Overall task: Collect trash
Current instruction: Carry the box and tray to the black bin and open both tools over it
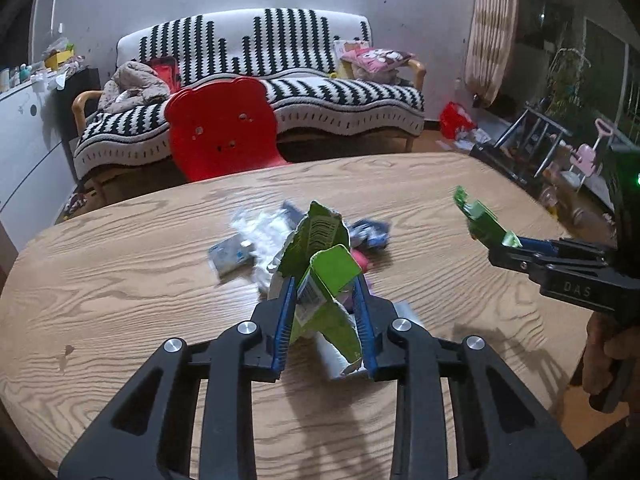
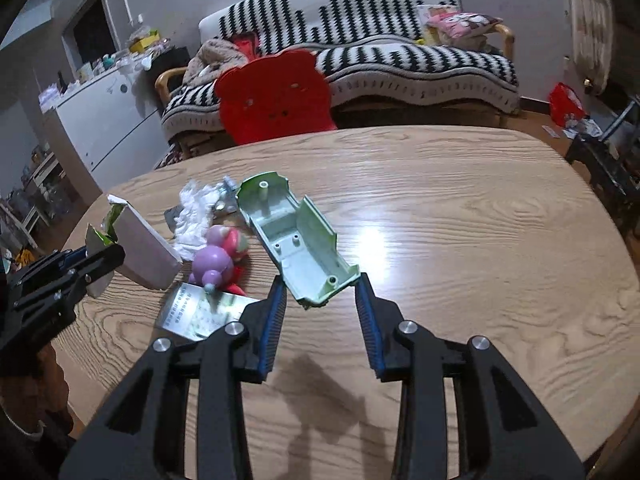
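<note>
**Two pieces lifted off the oak table, the rest still to sort**

Behind the wood-grain table (image 1: 120, 264) stand a red bear-shaped chair (image 1: 222, 128) and a sofa under a black-and-white throw (image 1: 280, 92), filling the upper half of both views.

My left gripper (image 1: 326, 312) is clamped on a torn green carton (image 1: 320, 276), low in the centre of its own view; the blue pads press its sides inward. It is thin card, light and already crushed, so it will fold rather than slip. I judge a hold on the doubled fold near the base safest, since the ragged flaps could tear away.

My right gripper (image 2: 320, 304) is closed on the near end of a pale green plastic shell (image 2: 296, 232), which looks like a toy's body, hollow side up, in the middle of the frame. It is rigid, light and smooth; pinched only at one edge, it may pivot or slide, so a deeper bite across both side walls would serve better.

Left of centre in the right view, crumpled white tissue (image 2: 194, 216), a purple and pink plastic toy (image 2: 218, 256) and a printed foil wrapper (image 2: 200, 312) lie on the table. Tissue and wrapper are soft and flat; the wrapper needs lifting by an edge.
</note>
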`<act>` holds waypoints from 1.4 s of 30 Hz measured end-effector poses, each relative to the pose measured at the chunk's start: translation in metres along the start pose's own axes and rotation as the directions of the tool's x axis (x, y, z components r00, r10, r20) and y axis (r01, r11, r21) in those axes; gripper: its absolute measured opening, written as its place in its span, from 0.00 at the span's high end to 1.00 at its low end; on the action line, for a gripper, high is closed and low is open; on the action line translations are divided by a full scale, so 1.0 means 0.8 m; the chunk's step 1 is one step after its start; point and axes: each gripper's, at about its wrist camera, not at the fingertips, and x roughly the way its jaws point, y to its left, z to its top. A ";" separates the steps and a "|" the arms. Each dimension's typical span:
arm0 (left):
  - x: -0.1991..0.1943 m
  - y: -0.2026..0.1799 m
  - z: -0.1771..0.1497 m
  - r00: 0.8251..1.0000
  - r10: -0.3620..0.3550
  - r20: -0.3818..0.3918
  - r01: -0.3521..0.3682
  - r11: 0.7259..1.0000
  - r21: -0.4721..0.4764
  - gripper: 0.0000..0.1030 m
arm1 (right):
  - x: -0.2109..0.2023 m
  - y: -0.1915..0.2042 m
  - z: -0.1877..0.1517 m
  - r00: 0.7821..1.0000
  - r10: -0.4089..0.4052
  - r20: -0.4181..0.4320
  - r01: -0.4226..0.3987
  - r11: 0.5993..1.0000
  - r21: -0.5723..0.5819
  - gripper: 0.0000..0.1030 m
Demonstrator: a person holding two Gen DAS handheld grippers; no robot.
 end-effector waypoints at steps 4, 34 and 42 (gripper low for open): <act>0.003 -0.036 0.002 1.000 -0.027 0.006 0.027 0.999 0.018 0.73 | -0.043 -0.041 -0.015 0.999 -0.043 0.027 0.042 0.999 0.029 0.65; 0.018 -0.522 -0.075 0.810 -0.559 -0.176 0.586 0.762 0.276 0.74 | -0.299 -0.397 -0.262 0.939 -0.343 -0.028 0.316 0.825 0.469 0.65; 0.026 -0.600 -0.113 0.780 -0.580 -0.235 0.625 0.701 0.343 0.75 | -0.317 -0.435 -0.310 0.931 -0.356 -0.079 0.344 0.784 0.517 0.65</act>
